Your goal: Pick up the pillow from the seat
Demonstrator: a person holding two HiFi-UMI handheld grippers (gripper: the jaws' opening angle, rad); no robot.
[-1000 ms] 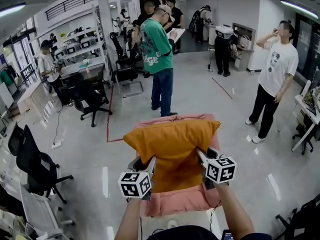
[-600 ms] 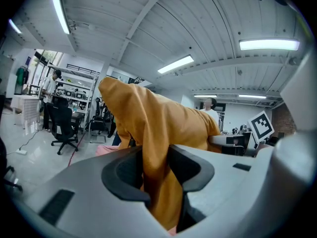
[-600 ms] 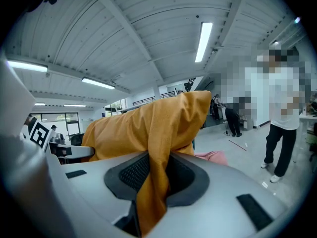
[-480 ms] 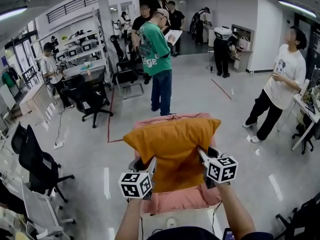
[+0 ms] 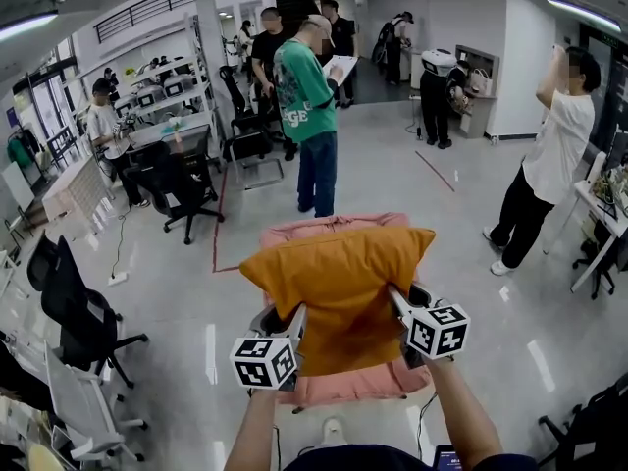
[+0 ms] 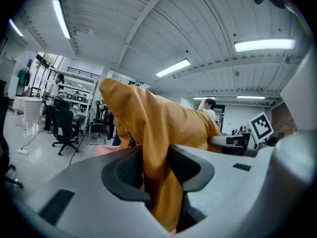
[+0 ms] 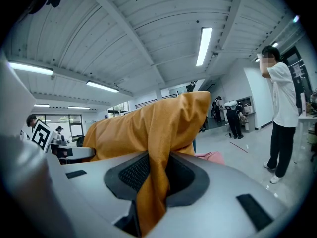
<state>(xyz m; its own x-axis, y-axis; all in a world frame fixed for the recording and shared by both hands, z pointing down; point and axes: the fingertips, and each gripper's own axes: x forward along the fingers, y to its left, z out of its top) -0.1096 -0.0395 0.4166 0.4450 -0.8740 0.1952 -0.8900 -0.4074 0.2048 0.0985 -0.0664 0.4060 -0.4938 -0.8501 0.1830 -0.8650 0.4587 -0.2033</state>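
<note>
Out on the glossy office floor [image 5: 167,297], the orange pillow [image 5: 339,287] is held up over the pink seat [image 5: 358,386] in the head view, while only the gripper views show the left gripper [image 6: 157,170] and the right gripper [image 7: 154,175] each pinching a fold of its fabric.

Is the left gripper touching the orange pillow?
Touching. In the left gripper view, the left gripper has its jaws squeezed onto a fold of the orange pillow.
</note>
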